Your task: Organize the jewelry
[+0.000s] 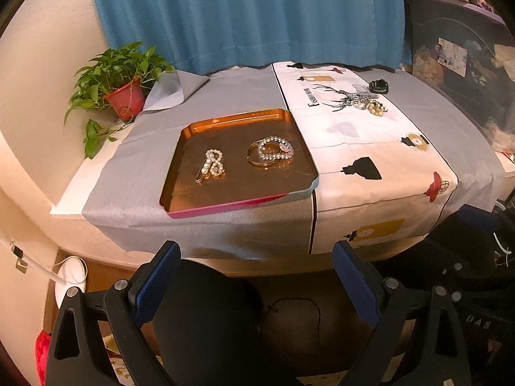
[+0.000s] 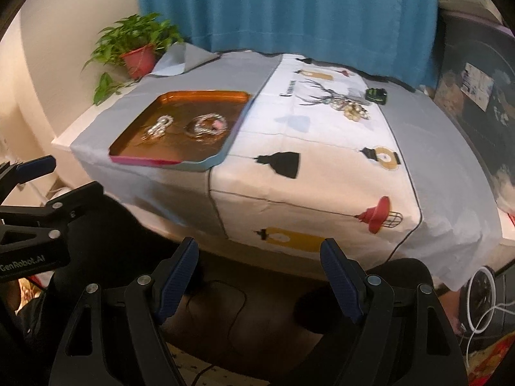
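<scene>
An orange metal tray (image 1: 193, 128) (image 2: 167, 96) lies on the grey cloth at the table's left. In it rest a pearl piece (image 1: 212, 162) (image 2: 159, 127) and a clear bead bracelet over a gold bangle (image 1: 272, 149) (image 2: 206, 124). A heap of beads and silver jewelry (image 1: 370, 103) (image 2: 351, 107) sits far back on the printed cloth. My left gripper (image 1: 257, 257) hangs open and empty before the table's front edge. My right gripper (image 2: 259, 257) is open and empty too, below the front edge; the left gripper (image 2: 32, 167) shows at its left.
A potted plant (image 1: 124, 91) (image 2: 138, 56) stands at the back left corner. A small dark green object (image 1: 379, 86) (image 2: 376, 94) lies behind the jewelry heap. Blue curtain (image 1: 244, 16) hangs behind the table. Dark furniture stands at the right, cables (image 2: 482, 308) on the floor.
</scene>
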Tool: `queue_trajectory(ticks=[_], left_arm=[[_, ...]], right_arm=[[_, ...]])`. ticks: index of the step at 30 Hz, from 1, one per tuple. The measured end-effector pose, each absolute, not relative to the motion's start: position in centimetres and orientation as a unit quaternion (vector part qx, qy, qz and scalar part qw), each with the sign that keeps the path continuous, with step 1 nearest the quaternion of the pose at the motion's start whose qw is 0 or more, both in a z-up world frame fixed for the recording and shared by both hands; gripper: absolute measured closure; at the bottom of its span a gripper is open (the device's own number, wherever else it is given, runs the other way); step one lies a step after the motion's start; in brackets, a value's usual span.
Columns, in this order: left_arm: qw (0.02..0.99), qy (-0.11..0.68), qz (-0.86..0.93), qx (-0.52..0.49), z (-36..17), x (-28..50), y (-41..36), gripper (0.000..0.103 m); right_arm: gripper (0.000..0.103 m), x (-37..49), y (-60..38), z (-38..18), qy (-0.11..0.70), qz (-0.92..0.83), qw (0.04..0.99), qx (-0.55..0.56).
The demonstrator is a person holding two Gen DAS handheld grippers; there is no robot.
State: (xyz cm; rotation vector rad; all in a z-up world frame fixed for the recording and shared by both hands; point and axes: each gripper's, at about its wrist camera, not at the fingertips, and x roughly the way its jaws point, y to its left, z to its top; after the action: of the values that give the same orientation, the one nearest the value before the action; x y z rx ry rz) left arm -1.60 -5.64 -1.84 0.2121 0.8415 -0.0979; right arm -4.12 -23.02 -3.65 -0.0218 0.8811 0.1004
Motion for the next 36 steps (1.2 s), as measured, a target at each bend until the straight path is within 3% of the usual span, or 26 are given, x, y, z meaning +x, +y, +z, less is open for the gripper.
queue_trajectory(ticks=[21, 36], left_arm=[[0.907, 0.394, -0.092, 0.117, 1.2, 7.2, -12.2, 0.009], [0.885, 0.439, -0.127, 0.087, -2.0, 21.7, -20.0, 0.009]], right_arm=[[0.024, 2.1, -36.3, -2.0, 0.395, -0.072, 0.913, 0.066], [0.024, 14.7, -46.3, -4.5, 0.390, -0.098, 0.906, 0.129]])
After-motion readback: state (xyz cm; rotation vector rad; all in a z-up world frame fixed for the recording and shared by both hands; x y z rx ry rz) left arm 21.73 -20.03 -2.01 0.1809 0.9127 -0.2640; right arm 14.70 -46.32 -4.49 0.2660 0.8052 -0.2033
